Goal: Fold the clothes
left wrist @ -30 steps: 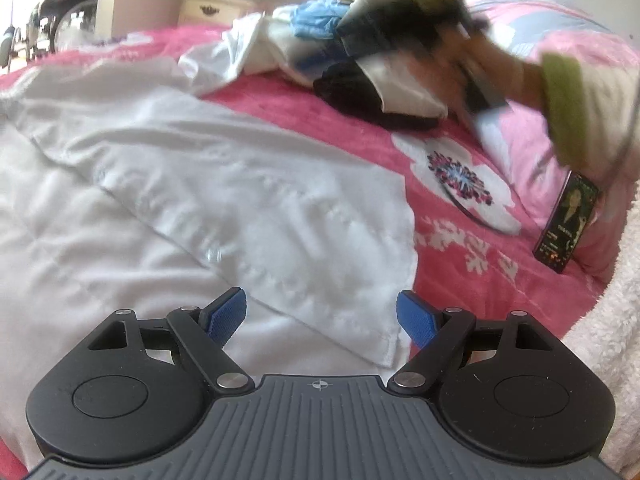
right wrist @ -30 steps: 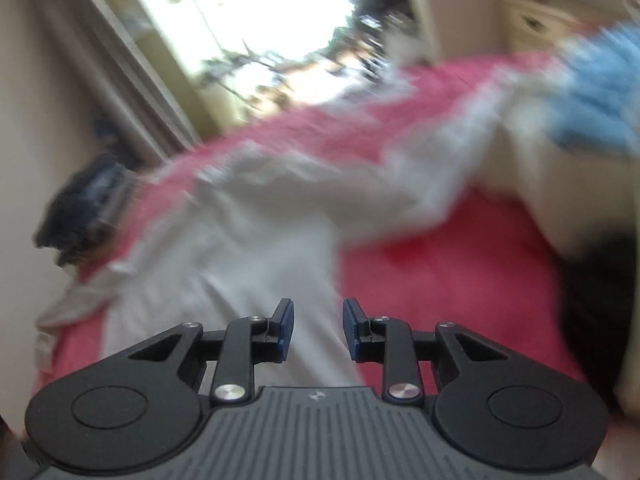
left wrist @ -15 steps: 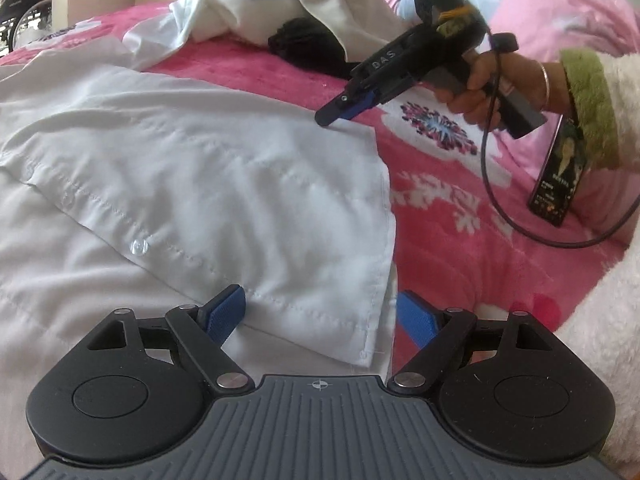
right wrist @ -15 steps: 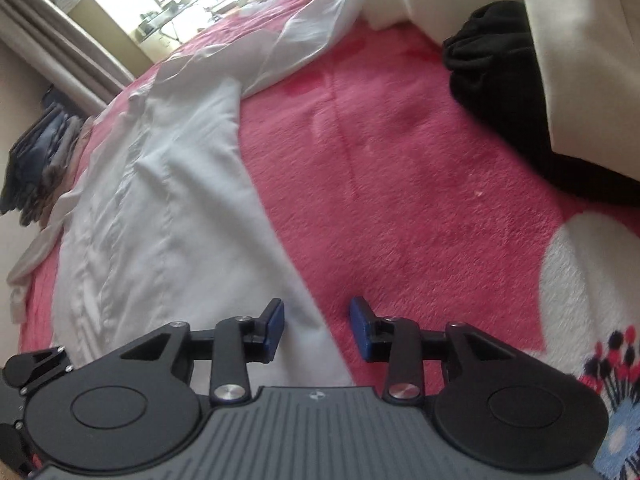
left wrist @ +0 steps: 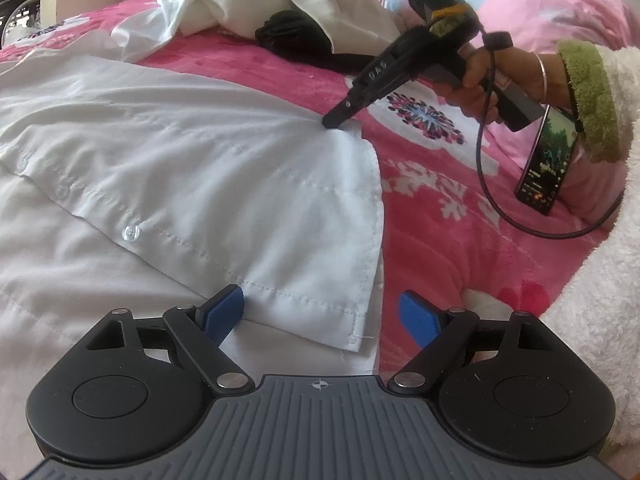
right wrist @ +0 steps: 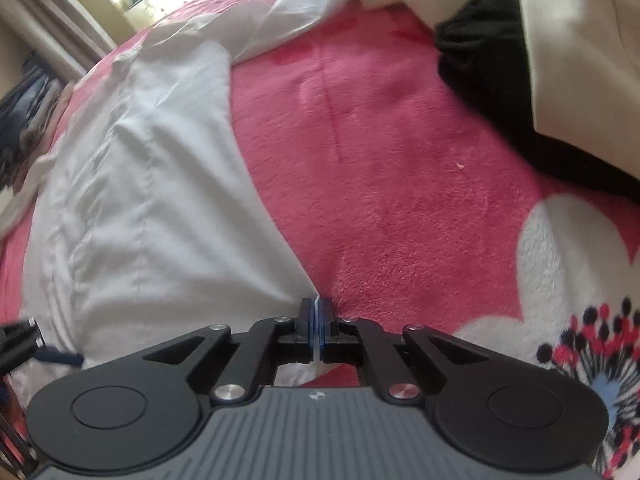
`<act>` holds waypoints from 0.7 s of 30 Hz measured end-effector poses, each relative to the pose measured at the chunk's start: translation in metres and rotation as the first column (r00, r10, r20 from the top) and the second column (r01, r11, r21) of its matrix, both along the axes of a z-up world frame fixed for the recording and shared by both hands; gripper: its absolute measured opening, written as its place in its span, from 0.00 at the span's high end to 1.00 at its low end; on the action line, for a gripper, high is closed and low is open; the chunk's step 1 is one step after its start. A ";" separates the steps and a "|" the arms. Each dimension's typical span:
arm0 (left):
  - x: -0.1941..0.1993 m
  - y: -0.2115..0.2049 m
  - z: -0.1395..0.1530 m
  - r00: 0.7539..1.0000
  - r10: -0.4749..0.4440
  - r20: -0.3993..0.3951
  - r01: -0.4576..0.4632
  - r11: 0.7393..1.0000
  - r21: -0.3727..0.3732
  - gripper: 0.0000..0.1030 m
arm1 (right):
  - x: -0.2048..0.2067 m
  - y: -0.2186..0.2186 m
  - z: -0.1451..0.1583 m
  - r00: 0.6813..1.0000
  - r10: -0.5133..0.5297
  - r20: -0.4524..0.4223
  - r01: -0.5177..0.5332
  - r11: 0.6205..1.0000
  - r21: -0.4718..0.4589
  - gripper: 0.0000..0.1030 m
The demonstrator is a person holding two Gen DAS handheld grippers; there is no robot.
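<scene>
A white button-up shirt lies spread on the pink bed cover, its hem corner toward me. My left gripper is open, its blue pads on either side of the near hem corner, just above the cloth. In the left wrist view the right gripper, held by a hand in a green-cuffed sleeve, pinches the shirt's far hem corner. The right wrist view shows my right gripper shut on the white shirt, with a thin edge of cloth between the pads.
A pile of clothes, white, blue and black, lies at the back of the bed; the black garment is close to the right gripper. A phone leans on the pink pillow at right. A cable loops over the floral cover.
The right gripper swung down to the shirt's far hem corner and shut on it. My left gripper moved closer to the near hem corner and stayed open.
</scene>
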State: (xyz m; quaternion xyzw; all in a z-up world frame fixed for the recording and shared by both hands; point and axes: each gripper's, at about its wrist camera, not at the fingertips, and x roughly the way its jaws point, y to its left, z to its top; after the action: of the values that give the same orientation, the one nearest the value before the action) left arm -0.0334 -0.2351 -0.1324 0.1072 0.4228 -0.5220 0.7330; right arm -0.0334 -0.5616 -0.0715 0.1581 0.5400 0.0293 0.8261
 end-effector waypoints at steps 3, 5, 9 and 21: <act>0.005 0.007 0.005 0.999 0.047 -0.017 -0.047 0.999 -0.020 0.17 | -0.001 0.000 0.016 0.998 -0.029 0.058 0.031 0.999 -0.040 0.79; 0.008 0.011 0.009 0.997 0.077 -0.029 -0.078 0.996 -0.034 0.17 | 0.002 0.000 0.031 0.993 -0.042 0.114 0.048 0.998 -0.051 0.78; 0.025 0.050 0.026 0.967 0.250 -0.054 -0.254 0.964 -0.076 0.17 | 0.023 0.014 0.056 0.974 -0.050 0.219 0.054 0.999 -0.010 0.75; 0.054 0.227 0.081 0.548 0.836 -0.040 -0.834 0.542 -0.100 0.17 | 0.104 0.173 0.060 0.921 0.292 0.259 -0.338 0.929 0.152 0.74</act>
State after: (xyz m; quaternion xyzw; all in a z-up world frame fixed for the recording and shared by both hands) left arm 0.0210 -0.0078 -0.0514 -0.1429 0.3896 -0.1317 0.9002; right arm 0.0708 -0.3884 -0.0115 0.1439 0.4527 0.2330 0.8486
